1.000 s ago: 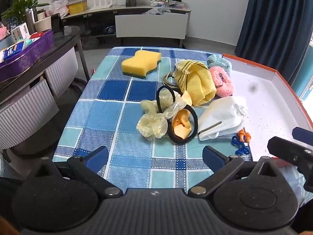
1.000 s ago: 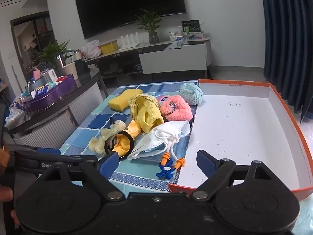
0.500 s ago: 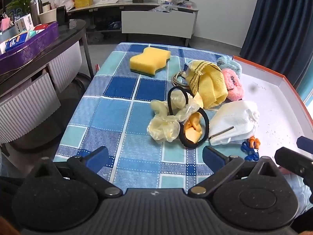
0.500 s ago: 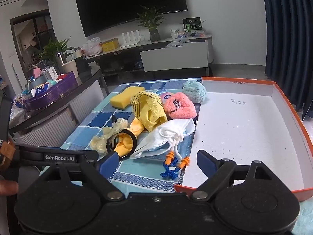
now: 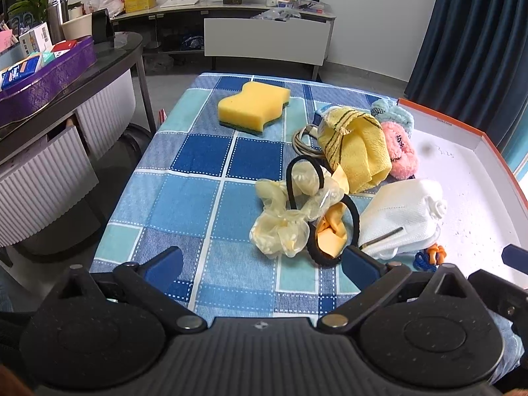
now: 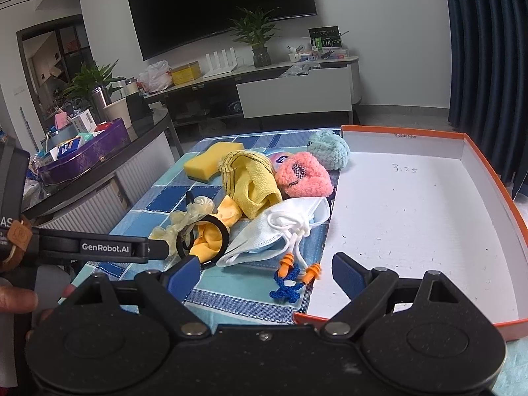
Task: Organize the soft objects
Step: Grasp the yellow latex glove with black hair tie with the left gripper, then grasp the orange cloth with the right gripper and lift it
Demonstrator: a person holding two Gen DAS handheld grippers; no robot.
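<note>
My left tool (image 5: 260, 260) hangs low over the near edge of the desk (image 5: 184, 178), its blue pads spread wide with nothing between them. Farthest left on the checked blue cloth lies the yellow sponge (image 5: 252, 109), wavy-edged with a green underside, apart from the rest. Nearer me, the pale yellow gloves (image 5: 283, 224) sit crumpled and translucent, threaded through a black hair band (image 5: 354, 217) that also rings an orange-yellow scrap of fabric. Behind them the yellow cloth (image 5: 356, 151) with dark stripes is bunched upright, touching a fuzzy pink scrunchie (image 6: 302, 175) and, beyond it, a fuzzy teal one (image 6: 328, 150). The white face mask (image 6: 283, 227) lies folded beside the box, with orange earplugs (image 6: 298, 265) on a blue cord just in front. My right tool (image 6: 265, 272) is likewise wide and empty, over the near rim of the orange-edged white box (image 6: 495, 178).
</note>
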